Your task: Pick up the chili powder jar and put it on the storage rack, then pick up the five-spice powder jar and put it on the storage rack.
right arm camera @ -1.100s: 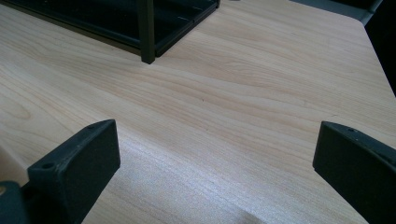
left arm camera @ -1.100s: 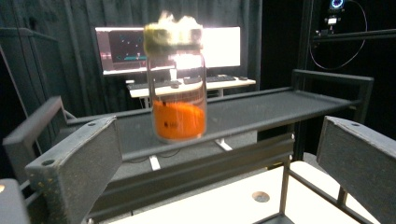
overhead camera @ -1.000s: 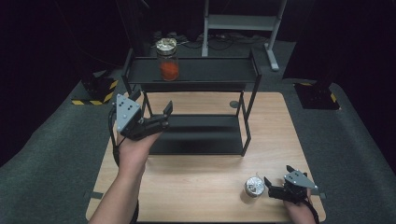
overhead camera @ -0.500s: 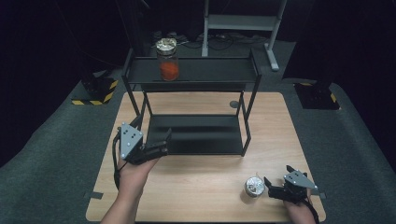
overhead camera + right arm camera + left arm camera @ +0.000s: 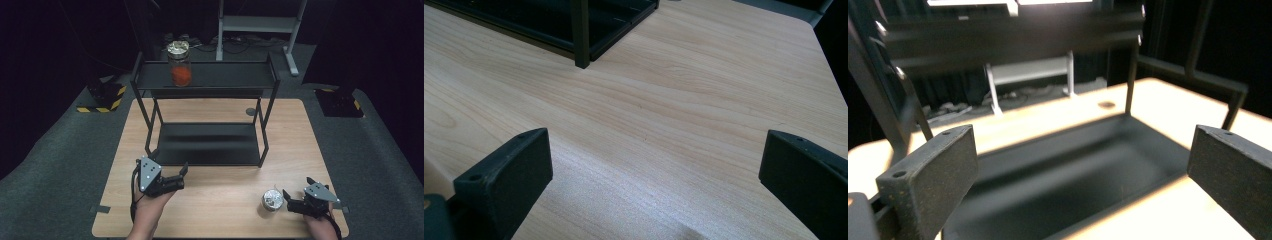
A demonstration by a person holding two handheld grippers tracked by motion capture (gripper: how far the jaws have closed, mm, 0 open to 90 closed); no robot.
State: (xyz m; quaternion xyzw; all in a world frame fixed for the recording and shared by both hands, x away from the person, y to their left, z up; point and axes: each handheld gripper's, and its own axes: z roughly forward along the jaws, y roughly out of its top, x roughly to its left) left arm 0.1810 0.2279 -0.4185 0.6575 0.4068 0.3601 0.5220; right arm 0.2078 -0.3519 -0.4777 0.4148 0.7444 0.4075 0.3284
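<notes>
Small silver-topped jar (image 5: 272, 199) upright on table (image 5: 220, 210), near front edge, just left of right gripper (image 5: 292, 200), jaws apart, empty, pointing toward it. Left gripper (image 5: 177, 177), likewise spread, well apart, before lower shelf (image 5: 210, 145) of rack.

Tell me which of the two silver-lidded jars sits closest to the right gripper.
The small silver-lidded jar standing on the wooden table, just left of the right gripper. The other, a tall glass jar with red contents, stands far off on the black rack's top shelf.
</notes>
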